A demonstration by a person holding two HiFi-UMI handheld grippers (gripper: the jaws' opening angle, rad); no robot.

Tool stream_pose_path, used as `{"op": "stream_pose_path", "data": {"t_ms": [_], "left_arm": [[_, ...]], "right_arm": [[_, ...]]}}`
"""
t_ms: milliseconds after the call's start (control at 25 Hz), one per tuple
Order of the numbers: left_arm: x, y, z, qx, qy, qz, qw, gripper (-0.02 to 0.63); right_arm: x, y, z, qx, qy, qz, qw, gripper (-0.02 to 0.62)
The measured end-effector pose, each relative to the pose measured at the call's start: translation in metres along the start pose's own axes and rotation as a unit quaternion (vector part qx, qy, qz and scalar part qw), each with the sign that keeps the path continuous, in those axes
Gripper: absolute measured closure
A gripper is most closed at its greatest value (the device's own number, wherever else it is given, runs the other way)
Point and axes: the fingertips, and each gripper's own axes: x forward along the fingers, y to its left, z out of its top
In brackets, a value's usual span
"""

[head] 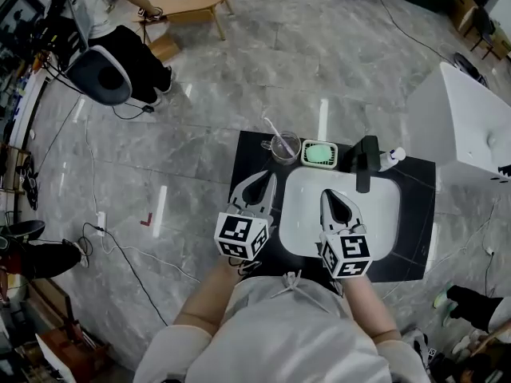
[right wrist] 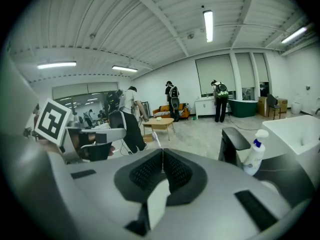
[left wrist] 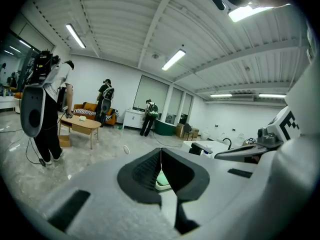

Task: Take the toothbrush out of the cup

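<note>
Toothbrush in cup, beyond fingers

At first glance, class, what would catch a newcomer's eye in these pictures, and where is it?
The left gripper and right gripper, both shut and empty, hang by a white sink set in a black counter. Beyond them a clear cup holds the toothbrush, beside a green soap dish.
</note>
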Motion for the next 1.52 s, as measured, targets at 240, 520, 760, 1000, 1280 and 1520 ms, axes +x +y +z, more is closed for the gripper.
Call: {"op": "stream_pose_path", "data": {"t_ms": [240, 520, 760, 1000, 1280, 1520], "left_arm": [[0.050, 0.032, -0.009, -0.027, 0.023, -0.023, 0.9991, 0.586], [0.094, 0.062, -0.036, -0.074, 0.074, -0.034, 0.9939, 0.472], [0.123, 0.078, -0.061, -0.123, 0.087, -0.042, 0.9877, 0.422], [0.139, 0.087, -0.072, -0.117, 0.111, -0.040, 0.9861, 0.394], [0.146, 0.085, -0.071, -0.095, 0.113, -0.041, 0.9882, 0.442], [0.144, 0.085, -0.067, -0.090, 0.112, -0.038, 0.9890, 0.537]], "right_arm": [[0.050, -0.008, -0.002, 0.009, 0.021, -0.006, 1.000, 0.569], [0.085, -0.021, -0.016, 0.022, 0.050, -0.017, 0.998, 0.569], [0.103, -0.033, -0.031, 0.027, 0.069, -0.026, 0.997, 0.569], [0.116, -0.036, -0.038, 0.028, 0.084, -0.026, 0.996, 0.569], [0.116, -0.045, -0.045, 0.033, 0.092, -0.031, 0.995, 0.569], [0.110, -0.048, -0.051, 0.036, 0.096, -0.034, 0.994, 0.569]]}}
